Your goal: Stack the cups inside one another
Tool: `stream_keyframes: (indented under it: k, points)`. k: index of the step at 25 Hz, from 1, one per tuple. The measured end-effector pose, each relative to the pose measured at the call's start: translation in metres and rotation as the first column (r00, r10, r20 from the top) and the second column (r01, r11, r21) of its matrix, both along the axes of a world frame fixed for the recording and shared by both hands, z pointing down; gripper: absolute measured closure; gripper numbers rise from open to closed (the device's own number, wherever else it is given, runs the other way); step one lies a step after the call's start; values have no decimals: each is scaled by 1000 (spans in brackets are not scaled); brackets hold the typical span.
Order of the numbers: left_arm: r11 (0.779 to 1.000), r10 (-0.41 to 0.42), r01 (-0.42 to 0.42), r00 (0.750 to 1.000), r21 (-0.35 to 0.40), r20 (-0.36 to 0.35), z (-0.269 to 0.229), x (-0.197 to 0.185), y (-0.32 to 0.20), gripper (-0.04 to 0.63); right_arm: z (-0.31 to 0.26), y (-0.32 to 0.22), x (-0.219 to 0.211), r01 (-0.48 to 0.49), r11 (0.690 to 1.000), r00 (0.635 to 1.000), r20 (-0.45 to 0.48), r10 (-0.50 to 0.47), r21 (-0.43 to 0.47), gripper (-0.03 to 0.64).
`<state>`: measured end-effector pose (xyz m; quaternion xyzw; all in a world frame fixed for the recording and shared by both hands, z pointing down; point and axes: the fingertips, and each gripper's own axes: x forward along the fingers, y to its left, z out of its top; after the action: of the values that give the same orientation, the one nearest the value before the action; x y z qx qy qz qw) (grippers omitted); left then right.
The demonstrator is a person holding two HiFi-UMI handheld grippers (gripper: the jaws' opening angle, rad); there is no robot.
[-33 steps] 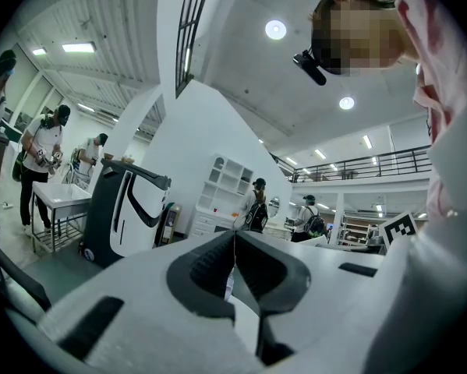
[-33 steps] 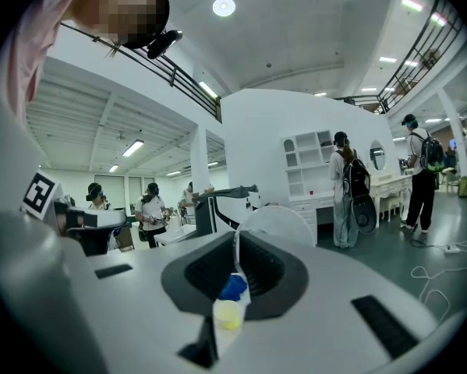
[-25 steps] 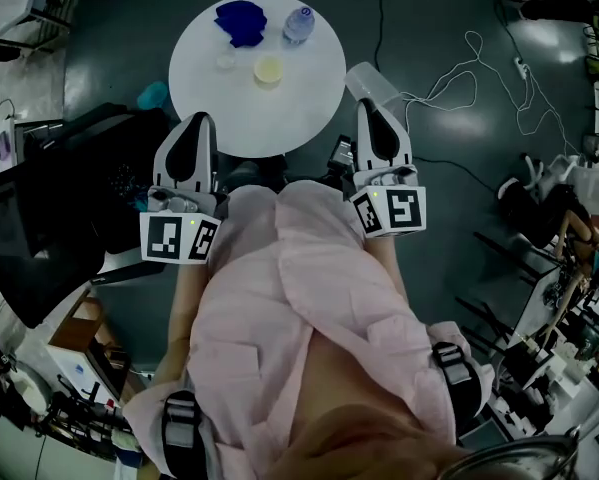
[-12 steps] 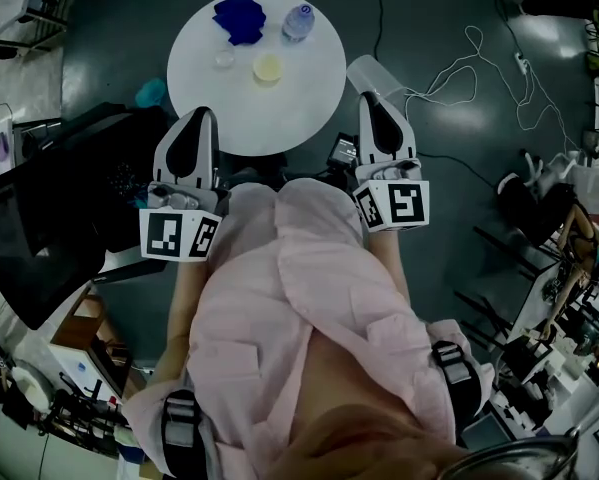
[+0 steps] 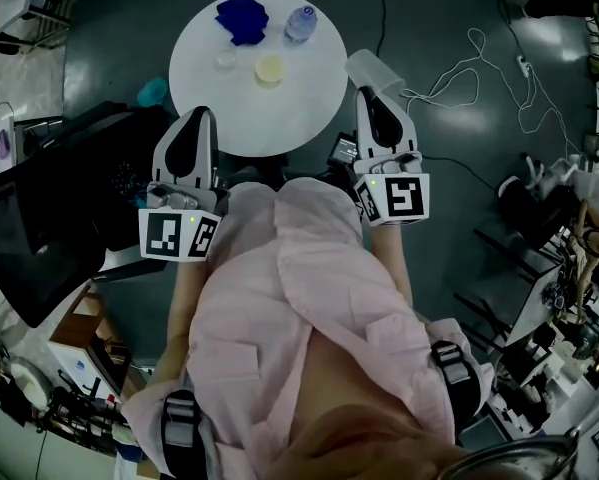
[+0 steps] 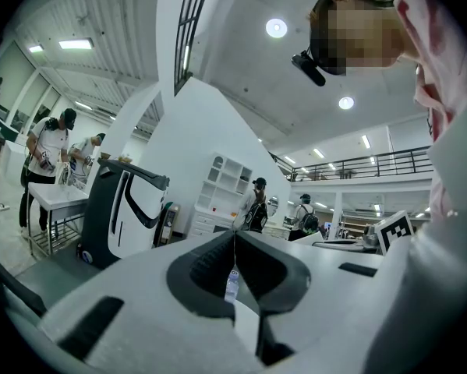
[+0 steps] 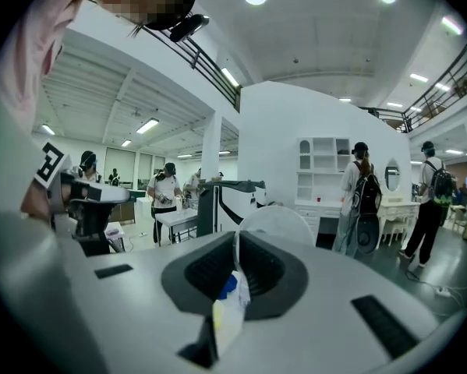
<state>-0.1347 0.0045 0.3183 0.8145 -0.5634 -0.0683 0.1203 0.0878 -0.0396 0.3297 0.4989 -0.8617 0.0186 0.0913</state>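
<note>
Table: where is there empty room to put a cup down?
The near half of the white table is bare, from the yellow cup to the near edge; the right side too. The far part is crowded: blue thing, bottle, small clear cup.

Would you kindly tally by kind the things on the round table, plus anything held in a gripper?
Cups: 3 (small clear cup and yellow cup on the table, larger clear cup in the right gripper)
Bottles: 1 (clear bottle)
Blue item, kind unclear: 1
Total: 5
</note>
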Motion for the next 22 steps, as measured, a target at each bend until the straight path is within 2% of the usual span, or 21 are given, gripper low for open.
stream_keyframes:
  k: [9,15,22]
  points:
    - [1000,1,-1,1000,-2,-2,2,-3,-10,575,4,-15,-22,84,996,991,-107,-82,19,581]
    - [1000,0,0,1000,-6,-7,2,-6,-19,575,8,-23,-42,142,990,979,-145,-140,-3,581]
    - [1000,-4,4,1000,-12,-12,5,-12,-29,575,29,-32,-61,211,976,950,-226,-216,-49,581]
